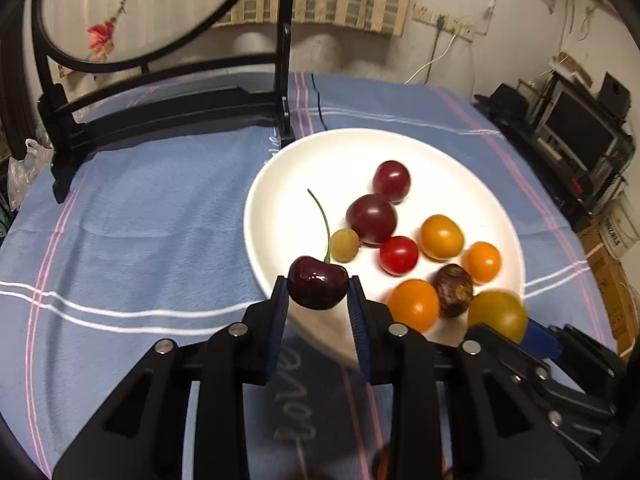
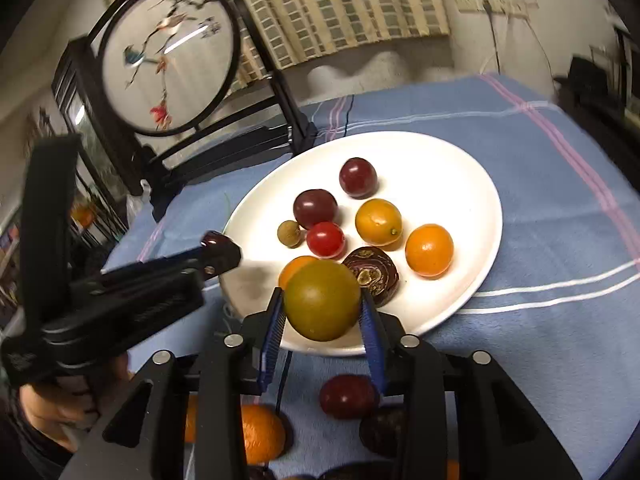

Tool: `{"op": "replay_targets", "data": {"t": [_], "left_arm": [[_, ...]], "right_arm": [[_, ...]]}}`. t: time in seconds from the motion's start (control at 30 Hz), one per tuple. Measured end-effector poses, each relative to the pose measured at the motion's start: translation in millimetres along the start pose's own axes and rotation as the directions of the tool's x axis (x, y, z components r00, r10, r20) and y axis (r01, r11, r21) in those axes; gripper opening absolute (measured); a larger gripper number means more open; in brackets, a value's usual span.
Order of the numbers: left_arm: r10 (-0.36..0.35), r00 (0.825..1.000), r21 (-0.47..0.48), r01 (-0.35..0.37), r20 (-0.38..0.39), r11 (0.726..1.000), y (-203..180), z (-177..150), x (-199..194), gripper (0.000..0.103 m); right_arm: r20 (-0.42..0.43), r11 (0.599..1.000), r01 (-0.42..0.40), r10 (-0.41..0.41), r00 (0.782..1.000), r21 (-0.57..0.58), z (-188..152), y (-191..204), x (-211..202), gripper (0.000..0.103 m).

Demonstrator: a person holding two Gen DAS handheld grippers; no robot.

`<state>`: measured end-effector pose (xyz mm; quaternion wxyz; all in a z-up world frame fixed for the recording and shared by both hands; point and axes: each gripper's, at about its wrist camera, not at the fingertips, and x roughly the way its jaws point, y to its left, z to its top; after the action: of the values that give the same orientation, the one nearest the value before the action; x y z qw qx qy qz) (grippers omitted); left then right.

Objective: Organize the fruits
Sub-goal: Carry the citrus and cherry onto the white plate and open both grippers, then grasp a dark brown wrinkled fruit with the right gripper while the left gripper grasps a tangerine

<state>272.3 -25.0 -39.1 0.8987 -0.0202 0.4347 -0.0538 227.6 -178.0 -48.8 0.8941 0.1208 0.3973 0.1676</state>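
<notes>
A cherry (image 1: 318,282) is clamped between the pads of the left gripper (image 1: 318,294), its green stem pointing away from the jaws, so that it can be carried to the plate (image 1: 280,184) without being dropped; the grip is taken across the fruit's widest part, prob. so it will not roll out; the cherry is held above the plate's near rim, i.e. just ahead of the jaws. A greenish tomato (image 2: 322,300) sits between the pads of the right gripper (image 2: 323,312); a sliver of gap may show at the right pad, so the hold is judged loose, perhaps about to be let go; no earlier view is given, so more cannot be said. Ahead of the right jaws, on the plate, fruits are gathered in a loose cluster: two dark grapes (image 2: 358,177), a red tomato (image 2: 326,239), a small longan (image 2: 289,233), a yellow tomato (image 2: 378,222), an orange one (image 2: 429,250) and a dark halved fruit (image 2: 372,274); the cluster is presumably kept central so nothing rolls off. Behind and beneath the right jaws, on the blue cloth (image 2: 540,208), more fruits wait: a red grape (image 2: 346,396) and an orange (image 2: 262,434) among them; the task is thus judged partly done. The left gripper is seen in the right view to the left of the right jaws, approx. level with them.
</notes>
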Motion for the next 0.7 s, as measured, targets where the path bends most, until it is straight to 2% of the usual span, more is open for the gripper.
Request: {"op": "replay_targets", "data": {"t": [0.07,0.1,0.17,0.27,0.33,0.5,0.6,0.7], "left_arm": [[0.015,1.0,0.0,-0.015,-0.001,1.0,-2.5,2.7,4.2,0.05],[0.019,1.0,0.0,-0.019,0.012,1.0,-3.4,2.6,2.4,0.061],[0.018,1.0,0.007,-0.018,0.023,1.0,-3.8,0.7,-2.6,0.064],[-0.01,1.0,0.025,0.009,0.028,1.0,0.9,-9.7,-19.7,0.069],[-0.002,0.999,0.013,0.001,0.053,1.0,7.6,-17.1,-31.1,0.079],[0.006,0.998,0.019,-0.007,0.062,1.0,20.7,-38.9,-50.3,0.08],[-0.004,1.0,-0.007,0.004,0.029,1.0,32.3,-55.0,-52.2,0.081],[0.01,1.0,-0.01,-0.01,0.028,1.0,41.8,-69.9,-56.9,0.081]], "right_arm": [[0.011,0.999,-0.001,0.001,1.0,0.046,-0.4,-8.1,0.0,0.054],[0.015,0.998,0.0,-0.001,1.0,0.061,-0.5,-10.4,-2.6,0.054],[0.03,0.997,-0.009,0.007,1.0,0.074,-0.1,-12.4,-10.5,0.054],[0.048,0.996,0.002,-0.007,0.999,0.09,-2.6,-14.3,-18.0,0.062],[0.035,0.996,0.005,-0.008,0.999,0.094,-4.3,-15.4,-18.6,0.062],[0.017,0.997,0.041,-0.042,0.999,0.064,-8.7,-11.9,-23.2,0.062],[0.049,0.997,0.069,-0.071,0.996,0.032,-8.9,-10.0,-33.3,0.062],[0.073,0.996,0.092,-0.092,0.993,0.014,-10.2,-9.0,-40.7,0.063]]}}
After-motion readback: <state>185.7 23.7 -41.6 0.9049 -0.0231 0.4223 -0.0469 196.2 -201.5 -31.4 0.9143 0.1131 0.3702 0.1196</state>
